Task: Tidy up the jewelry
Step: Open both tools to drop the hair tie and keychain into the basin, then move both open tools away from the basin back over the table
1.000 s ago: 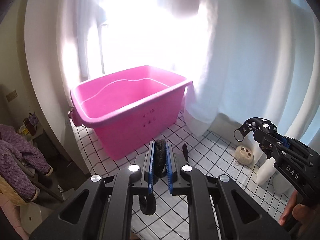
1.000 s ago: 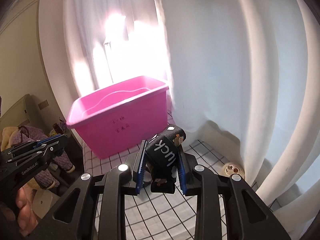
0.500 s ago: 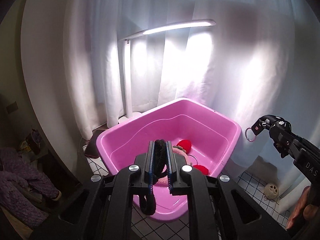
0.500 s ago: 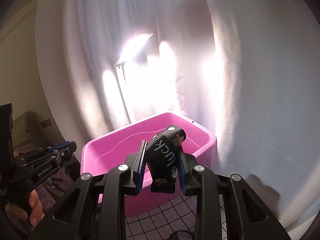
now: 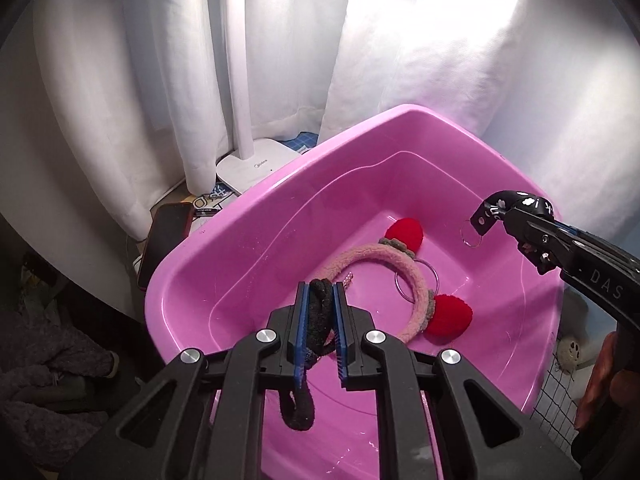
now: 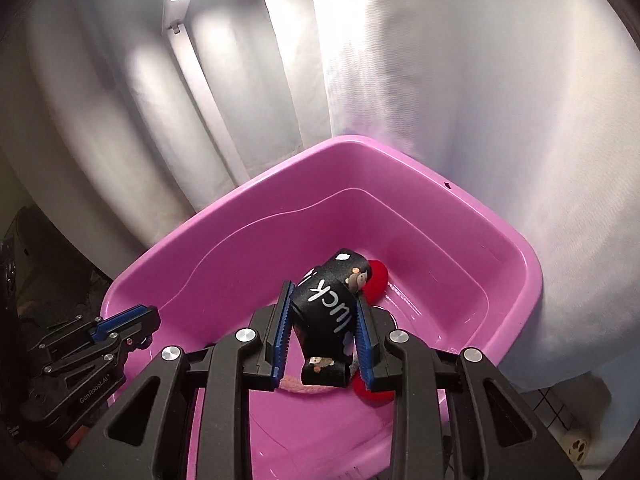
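A pink plastic tub (image 5: 224, 248) fills both views (image 6: 500, 248). Inside lie a fuzzy pink headband (image 5: 404, 268) with red pompoms (image 5: 448, 316) and a thin metal ring (image 5: 416, 284). My left gripper (image 5: 320, 300) is shut on a black fuzzy hair tie (image 5: 320, 316) and hangs over the tub's near side. My right gripper (image 6: 324, 312) is shut on a black printed strap (image 6: 328, 300) with white lettering, above the tub; it also shows in the left wrist view (image 5: 516, 216), with a key ring (image 5: 472, 236) dangling from the strap.
White curtains (image 5: 120, 80) hang close behind the tub. A white lamp base (image 5: 256, 164) and a phone (image 5: 164, 236) lie behind the tub on the left. A checked cloth (image 5: 556, 384) with a small round cream object (image 5: 570, 350) lies at the right. Purple fabric (image 5: 40, 364) is lower left.
Both grippers have moved forward and tilted down, from beside the tub to over it. The tub's inside and the headband now show. Both still hold their items.
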`<state>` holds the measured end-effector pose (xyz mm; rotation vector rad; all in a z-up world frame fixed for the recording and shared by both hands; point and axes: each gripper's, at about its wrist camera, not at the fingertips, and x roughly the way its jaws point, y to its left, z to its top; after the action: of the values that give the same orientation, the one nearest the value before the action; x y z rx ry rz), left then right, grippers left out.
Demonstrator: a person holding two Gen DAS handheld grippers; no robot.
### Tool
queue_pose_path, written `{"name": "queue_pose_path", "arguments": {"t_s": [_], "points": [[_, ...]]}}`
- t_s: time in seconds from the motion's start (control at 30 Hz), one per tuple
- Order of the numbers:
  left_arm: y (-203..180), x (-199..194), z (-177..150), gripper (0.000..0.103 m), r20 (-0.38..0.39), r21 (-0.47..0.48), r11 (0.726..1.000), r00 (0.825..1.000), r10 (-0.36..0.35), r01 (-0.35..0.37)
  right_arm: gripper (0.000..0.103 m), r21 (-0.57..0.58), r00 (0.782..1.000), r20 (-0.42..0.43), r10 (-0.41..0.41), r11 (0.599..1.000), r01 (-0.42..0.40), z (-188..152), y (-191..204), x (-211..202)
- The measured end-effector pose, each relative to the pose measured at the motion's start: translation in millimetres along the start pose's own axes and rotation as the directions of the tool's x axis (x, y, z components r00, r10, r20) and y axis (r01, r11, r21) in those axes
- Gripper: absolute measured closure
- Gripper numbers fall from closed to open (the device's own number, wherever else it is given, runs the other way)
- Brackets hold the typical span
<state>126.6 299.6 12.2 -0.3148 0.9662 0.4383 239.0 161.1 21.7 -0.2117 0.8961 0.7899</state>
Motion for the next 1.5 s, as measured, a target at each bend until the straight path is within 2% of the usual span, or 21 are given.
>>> {"name": "queue_pose_path", "arguments": {"t_s": [0.07,0.1,0.13,0.17,0.2,0.23,0.27,0.33,0.87,1.5], "points": [[0.5,10.1,1.9,0.081,-0.035,0.003,1.000,0.999,-0.004,0.004,0.076,0.003,0.999,-0.029,-0.017,1.000,0.017,3.2,-2.5,11.1],[0.9,13.6,2.7,0.070,-0.045,0.003,1.000,0.999,-0.003,0.003,0.076,0.004,0.999,-0.039,-0.025,1.000,0.025,5.1,-3.3,16.0],[2.7,14.8,3.3,0.053,-0.049,0.002,1.000,0.999,0.002,-0.002,0.076,0.009,0.998,-0.046,-0.034,0.999,0.034,6.4,-4.6,19.8],[3.1,15.9,3.8,0.045,-0.048,0.002,1.000,0.999,0.009,-0.009,0.072,0.015,0.998,-0.055,-0.042,0.999,0.043,6.7,-5.8,22.2],[4.0,16.0,5.2,0.028,-0.041,0.003,1.000,0.999,0.017,-0.016,0.069,0.021,0.996,-0.067,-0.052,0.998,0.054,7.7,-7.0,25.0],[4.3,14.8,5.8,0.023,-0.028,0.006,1.000,0.999,0.025,-0.025,0.061,0.023,0.995,-0.078,-0.058,0.998,0.060,8.4,-7.5,27.5],[5.6,15.0,7.7,0.022,-0.017,0.013,0.999,0.999,0.034,-0.034,0.053,0.022,0.995,-0.082,-0.064,0.998,0.066,9.4,-8.4,28.2],[5.6,15.6,9.4,0.019,-0.013,0.030,0.999,0.999,0.042,-0.041,0.047,0.018,0.994,-0.076,-0.083,0.996,0.084,12.5,-8.9,30.8],[11.3,12.8,5.8,0.017,-0.011,0.027,0.999,0.999,0.036,-0.036,0.047,0.037,0.996,-0.045,-0.074,0.996,0.076,15.1,-3.4,21.3],[6.4,-35.2,-11.6,0.017,0.067,0.057,0.998,0.997,0.029,-0.033,0.047,0.042,0.997,0.031,-0.070,0.997,0.068,-6.0,9.8,-33.3]]}}
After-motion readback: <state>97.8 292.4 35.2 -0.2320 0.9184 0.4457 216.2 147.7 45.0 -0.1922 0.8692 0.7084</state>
